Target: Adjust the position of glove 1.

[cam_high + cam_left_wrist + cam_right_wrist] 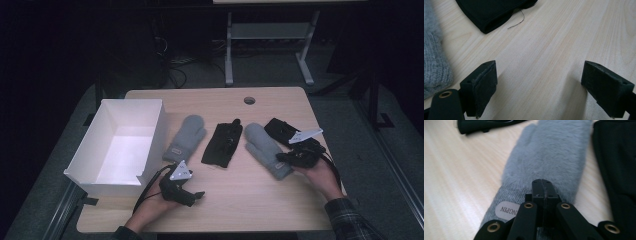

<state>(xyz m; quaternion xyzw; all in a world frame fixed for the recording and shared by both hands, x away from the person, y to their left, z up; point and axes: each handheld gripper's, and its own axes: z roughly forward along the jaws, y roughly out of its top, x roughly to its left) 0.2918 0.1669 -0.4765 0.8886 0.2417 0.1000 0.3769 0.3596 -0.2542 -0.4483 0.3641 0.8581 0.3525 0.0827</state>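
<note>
Both right fingers [543,192] pressed together over grey mitten [554,155], left fingers [486,82] wide apart.

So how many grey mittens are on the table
2. One grey mitten lies beside the white box; the other mitten lies right of centre, its cuff under the right gripper.

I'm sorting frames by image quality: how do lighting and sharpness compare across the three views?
High view: dim, room behind nearly black, light pooling on the table and inside the white box. Left gripper view: bright and even, wood grain crisp, soft shadows under the left gripper. Right gripper view: the grey mitten is soft-focus toward its far end, the black gloves lose detail.
</note>
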